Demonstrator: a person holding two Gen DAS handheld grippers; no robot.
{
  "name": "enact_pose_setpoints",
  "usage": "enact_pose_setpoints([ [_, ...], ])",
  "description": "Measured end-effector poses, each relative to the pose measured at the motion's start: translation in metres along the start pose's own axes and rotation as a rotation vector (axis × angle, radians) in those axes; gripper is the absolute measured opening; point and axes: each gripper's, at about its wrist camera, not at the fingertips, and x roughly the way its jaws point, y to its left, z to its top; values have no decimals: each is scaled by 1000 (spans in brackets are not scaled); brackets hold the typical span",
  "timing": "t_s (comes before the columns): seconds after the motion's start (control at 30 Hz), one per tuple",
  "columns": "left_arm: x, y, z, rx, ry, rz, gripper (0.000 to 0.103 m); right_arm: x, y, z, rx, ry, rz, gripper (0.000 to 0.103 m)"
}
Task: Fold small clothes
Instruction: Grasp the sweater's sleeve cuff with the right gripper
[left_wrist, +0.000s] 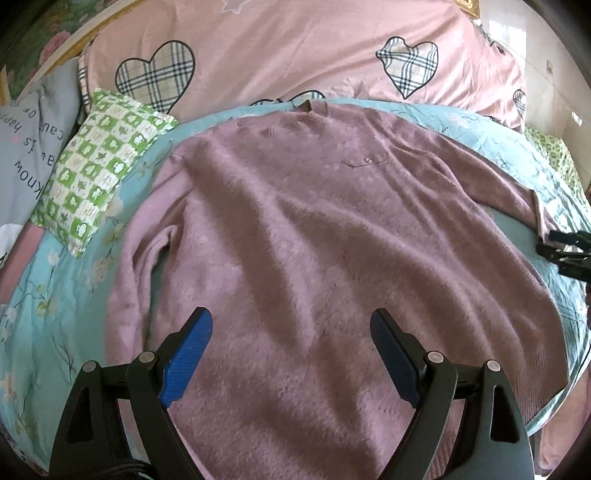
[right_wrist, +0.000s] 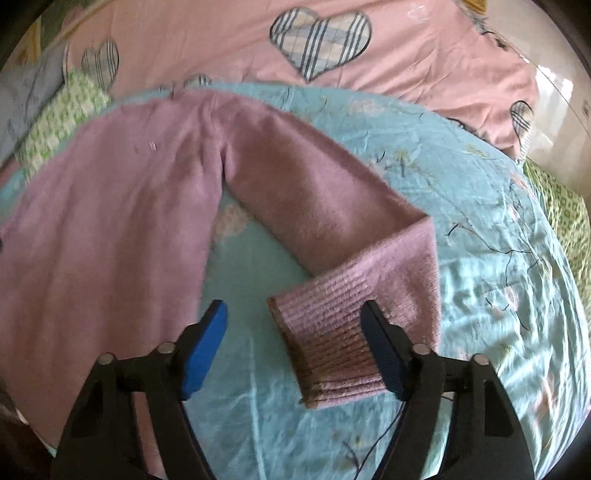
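Both grippers' fingers (right_wrist: 380, 347) gape; right straddles sweater cuff (right_wrist: 325, 343).

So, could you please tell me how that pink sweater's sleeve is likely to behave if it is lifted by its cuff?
The sleeve already lies bent at a fold, so it will probably droop limply. The ribbed cuff looks thicker, likely giving the fingers good purchase. The fuzzy knit may drag on the sheet.

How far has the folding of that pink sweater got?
Barely begun. The sweater lies spread flat on the blue sheet, body unfolded. The right gripper hangs open over the sleeve cuff, not gripping. The left gripper hovers open above the hem. Both sleeves and the body remain to fold.
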Motion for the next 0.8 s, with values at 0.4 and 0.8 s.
enact_pose_setpoints([
  [0.4,10,16,-2,-29,11,-16,88,-23,-13,23,245,-111,243,11],
  [0.8,10,56,9,-84,-5,-36,88,-10,127,156,169,-166,695,10],
])
